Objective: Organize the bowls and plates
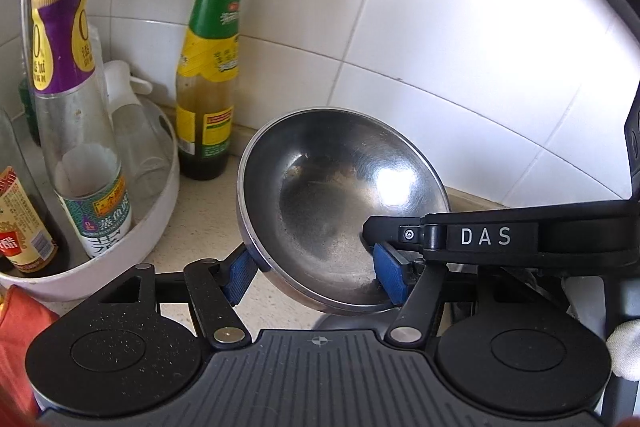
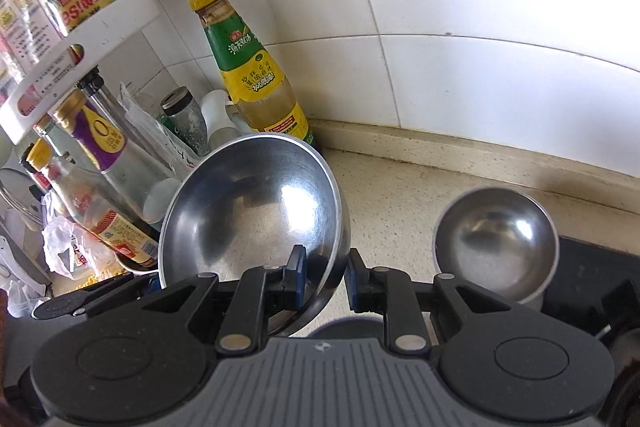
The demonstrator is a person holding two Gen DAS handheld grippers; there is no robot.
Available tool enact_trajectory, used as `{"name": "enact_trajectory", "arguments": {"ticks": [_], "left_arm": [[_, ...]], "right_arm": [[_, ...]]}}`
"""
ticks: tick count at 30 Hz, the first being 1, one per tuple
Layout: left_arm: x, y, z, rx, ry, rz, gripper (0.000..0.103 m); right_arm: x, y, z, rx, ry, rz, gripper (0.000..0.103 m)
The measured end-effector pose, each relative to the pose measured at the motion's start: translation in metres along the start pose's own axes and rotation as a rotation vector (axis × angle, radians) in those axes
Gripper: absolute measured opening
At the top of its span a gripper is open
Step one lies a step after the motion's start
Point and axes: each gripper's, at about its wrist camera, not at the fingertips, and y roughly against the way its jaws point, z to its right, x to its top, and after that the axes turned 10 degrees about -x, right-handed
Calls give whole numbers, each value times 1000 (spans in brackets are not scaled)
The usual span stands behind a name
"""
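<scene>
Hidden and cut-off parts at the counter corner

In the left wrist view, the right gripper's (image 1: 384,259) black arm covers the steel bowl's (image 1: 340,203) near right rim, and an orange cloth (image 1: 20,339) is cut by the left edge. In the right wrist view, the small bowl's (image 2: 496,247) base sits behind the gripper body; the white rack's (image 2: 80,39) upper bottles run off the frame, labels too small to read.

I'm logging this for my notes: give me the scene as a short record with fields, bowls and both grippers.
large steel bowl: tilted, empty
right gripper: shut on large steel bowl's wall
left gripper: open, bowl's rim between its fingers
small steel bowl: upright, empty, apart to the right
yellow-capped bottle: standing by tiled wall
</scene>
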Motion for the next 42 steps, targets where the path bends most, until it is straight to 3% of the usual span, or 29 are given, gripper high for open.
{"name": "enact_trajectory", "arguments": {"ticks": [18, 42], "left_arm": [[-29, 20, 22, -92, -106, -55, 72], [-57, -5, 24, -161, -200, -217, 71]], "right_arm": [[-49, 43, 12, -65, -84, 10, 23], [-97, 31, 29, -140, -218, -59, 23]]}}
